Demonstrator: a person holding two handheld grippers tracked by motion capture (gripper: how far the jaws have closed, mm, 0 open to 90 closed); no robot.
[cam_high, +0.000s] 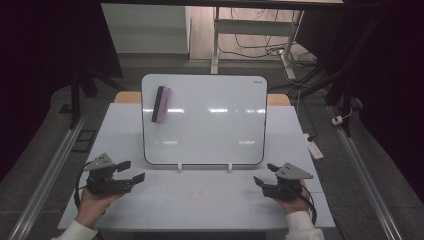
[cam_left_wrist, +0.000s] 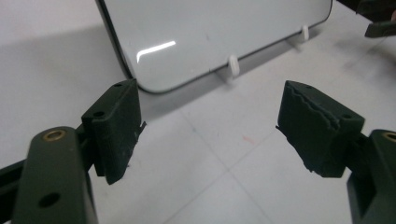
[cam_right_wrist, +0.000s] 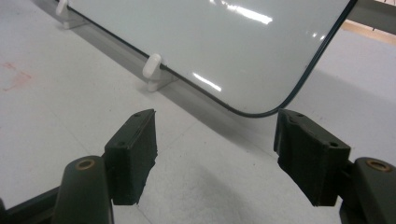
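A white whiteboard (cam_high: 210, 120) stands tilted on two small white feet (cam_high: 180, 167) in the middle of the white table (cam_high: 200, 200). A purple and black eraser (cam_high: 160, 104) sticks to its upper left area. My left gripper (cam_high: 131, 171) rests near the table's front left, open, with nothing between its jaws. My right gripper (cam_high: 265, 174) is at the front right, also open and empty. In the left gripper view the whiteboard's lower corner (cam_left_wrist: 154, 84) lies ahead of the left gripper (cam_left_wrist: 210, 121). In the right gripper view the board's other corner (cam_right_wrist: 261, 105) is just beyond the right gripper (cam_right_wrist: 215, 140).
A faint reddish stain (cam_right_wrist: 14, 74) marks the table in front of the board. Beyond the table stand a desk frame with cables (cam_high: 260, 45) and dark curtains on both sides. A white power strip (cam_high: 315, 146) lies on the floor to the right.
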